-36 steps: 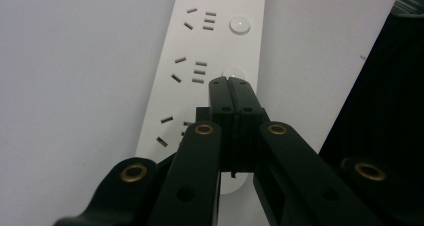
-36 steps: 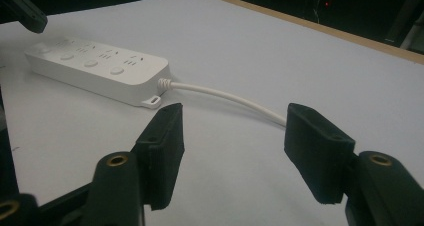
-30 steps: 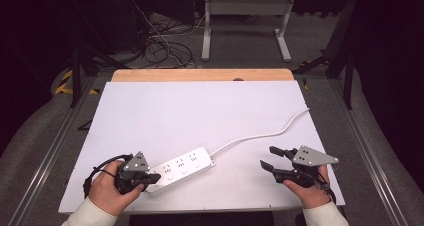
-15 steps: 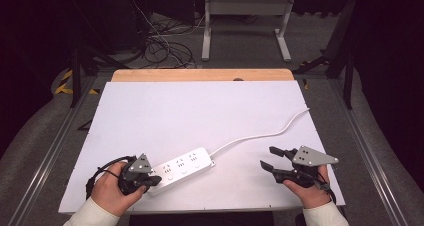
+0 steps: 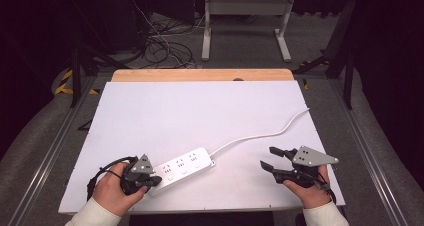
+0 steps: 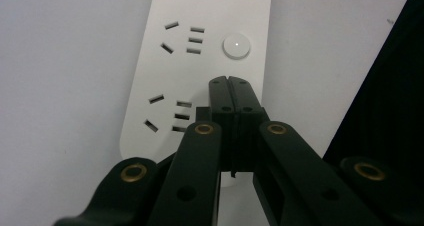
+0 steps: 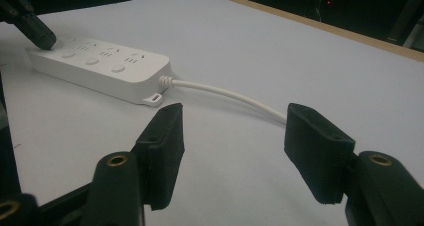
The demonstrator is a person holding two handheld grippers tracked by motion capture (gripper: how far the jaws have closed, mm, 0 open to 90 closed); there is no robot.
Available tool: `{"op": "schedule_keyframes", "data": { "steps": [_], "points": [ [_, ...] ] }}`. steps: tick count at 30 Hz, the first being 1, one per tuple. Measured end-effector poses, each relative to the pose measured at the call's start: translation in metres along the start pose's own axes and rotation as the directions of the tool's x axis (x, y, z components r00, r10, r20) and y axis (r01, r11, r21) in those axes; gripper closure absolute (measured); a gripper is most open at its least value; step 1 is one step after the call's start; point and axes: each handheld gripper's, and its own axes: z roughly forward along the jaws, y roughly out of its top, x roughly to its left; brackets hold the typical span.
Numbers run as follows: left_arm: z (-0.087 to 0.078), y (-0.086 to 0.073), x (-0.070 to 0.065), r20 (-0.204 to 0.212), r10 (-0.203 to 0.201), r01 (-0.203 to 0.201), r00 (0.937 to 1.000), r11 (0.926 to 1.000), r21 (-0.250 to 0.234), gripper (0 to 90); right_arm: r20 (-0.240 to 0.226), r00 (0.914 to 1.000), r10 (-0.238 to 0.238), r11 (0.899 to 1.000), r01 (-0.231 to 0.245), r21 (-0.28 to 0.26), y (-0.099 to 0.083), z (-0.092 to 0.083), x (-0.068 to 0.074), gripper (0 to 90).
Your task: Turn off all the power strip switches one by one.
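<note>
Grippers [image 5: 152, 181] on white table [image 5: 200, 116]

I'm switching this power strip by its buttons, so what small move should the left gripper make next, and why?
Probably lift the left gripper slightly: its shut fingers rest on the power strip at its end button, with the next button just ahead.

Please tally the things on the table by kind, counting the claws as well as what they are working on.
Power strips: 1, the white power strip with its cord
Claws: 2, the shut left claw and the open right claw
Total: 3
</note>
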Motion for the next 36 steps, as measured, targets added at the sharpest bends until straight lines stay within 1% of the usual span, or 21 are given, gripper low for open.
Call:
{"op": "schedule_keyframes", "data": {
  "steps": [2, 7, 10, 13, 17, 22, 23, 25, 26, 28, 29, 30, 31, 33, 36],
  "points": [
    [0.000, -0.001, 0.001, 0.008, -0.012, 0.012, 0.9999, 0.9999, -0.008, 90.0, 0.000, 1.0000, 0.002, 1.000, -0.002, -0.001, 0.000, 0.000, 0.000, 41.9],
    [0.000, -0.002, 0.001, 0.006, -0.009, 0.009, 0.9999, 0.9999, -0.008, 90.0, -0.001, 1.0000, 0.001, 1.000, -0.001, -0.003, 0.000, 0.000, 0.000, 41.9],
    [0.000, -0.003, 0.002, 0.009, -0.011, 0.011, 0.9999, 0.9997, -0.020, 90.0, -0.003, 1.0000, 0.002, 1.000, -0.002, -0.005, 0.000, 0.000, 0.001, 42.1],
    [0.000, -0.003, 0.001, 0.001, -0.006, 0.006, 1.0000, 0.9999, -0.012, 90.0, -0.002, 1.0000, 0.001, 1.000, -0.001, -0.003, 0.000, -0.001, 0.001, 42.1],
    [0.000, -0.002, 0.000, 0.003, 0.003, -0.003, 1.0000, 0.9999, -0.011, 90.0, -0.007, 1.0000, 0.002, 1.000, -0.002, -0.006, 0.001, 0.000, 0.001, 42.1],
    [0.001, -0.003, -0.001, -0.001, 0.000, 0.000, 1.0000, 1.0000, -0.010, 90.0, -0.005, 1.0000, 0.002, 1.000, -0.002, -0.007, 0.001, -0.001, 0.001, 42.2],
    [0.002, -0.003, -0.001, -0.008, 0.003, -0.003, 1.0000, 1.0000, -0.007, 90.0, -0.005, 1.0000, 0.002, 1.000, -0.002, -0.008, 0.001, -0.001, 0.001, 42.3],
    [0.002, -0.003, -0.001, -0.004, 0.001, -0.001, 1.0000, 1.0000, -0.006, 90.0, -0.006, 1.0000, 0.002, 1.000, -0.003, -0.008, 0.001, -0.001, 0.002, 42.3],
    [0.002, -0.003, -0.001, -0.006, 0.002, -0.002, 1.0000, 0.9998, -0.018, 90.0, -0.006, 1.0000, 0.002, 1.000, -0.002, -0.008, 0.001, -0.001, 0.002, 42.3],
    [0.002, -0.005, 0.000, -0.003, -0.011, 0.010, 0.9999, 0.9987, -0.049, 90.0, -0.007, 1.0000, 0.002, 1.000, -0.002, -0.007, 0.001, -0.001, 0.002, 42.3],
    [0.001, -0.005, 0.000, -0.014, -0.011, 0.010, 0.9998, 0.9971, -0.076, 90.0, -0.007, 1.0000, 0.001, 1.000, -0.001, -0.008, 0.001, -0.001, 0.002, 42.4],
    [0.000, -0.004, -0.001, -0.040, -0.005, 0.002, 0.9992, 0.9979, -0.064, 90.0, -0.008, 1.0000, 0.001, 1.000, -0.001, -0.008, 0.001, -0.001, 0.002, 42.5],
    [-0.003, -0.002, -0.002, -0.050, 0.001, -0.005, 0.9987, 0.9973, -0.073, 90.0, -0.008, 1.0000, 0.001, 1.000, -0.001, -0.009, 0.001, -0.001, 0.001, 42.6],
    [-0.007, 0.001, -0.004, -0.037, -0.007, 0.002, 0.9993, 0.9931, -0.117, 90.0, -0.007, 1.0000, 0.001, 1.000, -0.001, -0.007, 0.001, -0.001, 0.001, 42.6],
    [-0.016, 0.005, -0.007, -0.042, -0.004, -0.003, 0.9991, 0.9856, -0.169, 90.0, -0.005, 1.0000, 0.003, 1.000, -0.003, -0.004, 0.000, 0.000, 0.000, 42.6]
  ]
}}
